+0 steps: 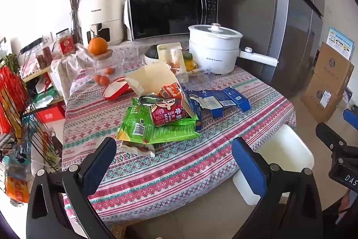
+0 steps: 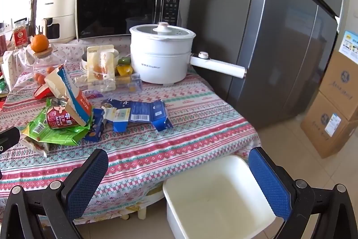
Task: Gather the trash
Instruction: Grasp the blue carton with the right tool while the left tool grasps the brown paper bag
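Trash sits mid-table: red can (image 1: pixel 161 114) reading "DRINK MILK" on green wrappers (image 1: pixel 156 130), blue carton (image 2: pixel 136 114) beside. White bin (image 2: pixel 220 189) below the table's near edge. Left gripper (image 1: pixel 174 158) and right gripper (image 2: pixel 179 178) gape, holding nothing.

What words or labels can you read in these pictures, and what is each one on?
"DRINK MILK": red milk can in the trash pile.
"CHANGHONG": cream air fryer.
"Royalstar": white electric pot; the characters before it are too blurred.
"Midea": microwave, faint.
"DAS": black device, cut off at the frame edge.
Blue carton and cardboard boxes: unreadable.
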`<state>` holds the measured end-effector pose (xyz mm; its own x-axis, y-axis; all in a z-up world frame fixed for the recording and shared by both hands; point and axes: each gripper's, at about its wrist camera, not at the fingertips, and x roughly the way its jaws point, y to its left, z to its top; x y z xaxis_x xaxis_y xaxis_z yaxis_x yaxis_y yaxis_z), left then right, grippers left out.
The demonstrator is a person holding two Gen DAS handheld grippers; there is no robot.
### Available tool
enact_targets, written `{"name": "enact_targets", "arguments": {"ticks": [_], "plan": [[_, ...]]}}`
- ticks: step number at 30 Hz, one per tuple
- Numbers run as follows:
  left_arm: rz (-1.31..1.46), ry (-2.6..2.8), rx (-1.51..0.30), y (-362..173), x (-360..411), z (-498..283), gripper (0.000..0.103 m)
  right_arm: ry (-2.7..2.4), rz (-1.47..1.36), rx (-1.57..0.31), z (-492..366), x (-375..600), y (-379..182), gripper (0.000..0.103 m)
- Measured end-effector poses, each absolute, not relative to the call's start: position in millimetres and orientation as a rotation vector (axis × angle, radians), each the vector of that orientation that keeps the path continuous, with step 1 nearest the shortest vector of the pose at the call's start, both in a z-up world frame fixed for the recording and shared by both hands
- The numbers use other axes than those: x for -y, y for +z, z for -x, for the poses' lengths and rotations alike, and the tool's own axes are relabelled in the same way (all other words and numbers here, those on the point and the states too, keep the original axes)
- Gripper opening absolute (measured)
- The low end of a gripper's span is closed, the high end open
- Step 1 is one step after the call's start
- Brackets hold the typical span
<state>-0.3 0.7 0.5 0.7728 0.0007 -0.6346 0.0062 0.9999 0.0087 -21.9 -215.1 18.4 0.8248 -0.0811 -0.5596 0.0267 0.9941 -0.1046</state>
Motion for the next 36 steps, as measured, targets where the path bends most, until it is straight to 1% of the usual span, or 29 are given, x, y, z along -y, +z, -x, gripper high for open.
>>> {"name": "enact_targets", "arguments": {"ticks": [10, 17, 22, 27, 30, 31, 33, 34, 36], "plan": [[0.016, 0.007, -0.673, 6.6, -16.9, 1.7, 0.103, -0.034, 0.09, -0.601, 20.4, 216.5, 28.6, 0.103], [-0.002, -0.02, -0.675, 19.6, -24.8, -18.1, 0.103, -0.007, 0.074, -0.602, 6.2, 218.7, 49.5, 0.103], [0.004, -0.097, -0.782, 18.0, -42.5, -49.2, 0.103, 0.013, 0.046, -0.622, -17.7, 220.9, 57.4, 0.103], [0.05, -0.068, -0.892, 4.8, -65.3, -90.1, 0.103, 0.067, 0.014, -0.719, -62.7, 221.2, 51.7, 0.103], [0.107, -0.055, -0.944, -12.4, -77.6, -115.0, 0.103, 0.09, 0.005, -0.755, -88.5, 219.2, 42.7, 0.103], [0.125, -0.062, -0.974, -18.4, -81.3, -124.1, 0.102, 0.091, 0.001, -0.758, -94.6, 219.6, 37.7, 0.103], [0.221, -0.111, -0.985, -30.0, -85.8, -136.2, 0.1, 0.087, 0.005, -0.782, -105.2, 218.7, 22.6, 0.103], [0.253, -0.133, -0.991, -33.3, -84.9, -141.4, 0.097, 0.092, 0.017, -0.815, -111.7, 217.7, 14.0, 0.103], [0.283, -0.175, -0.968, -33.9, -75.3, -148.5, 0.096, 0.094, 0.021, -0.869, -124.1, 219.3, -1.2, 0.103]]}}
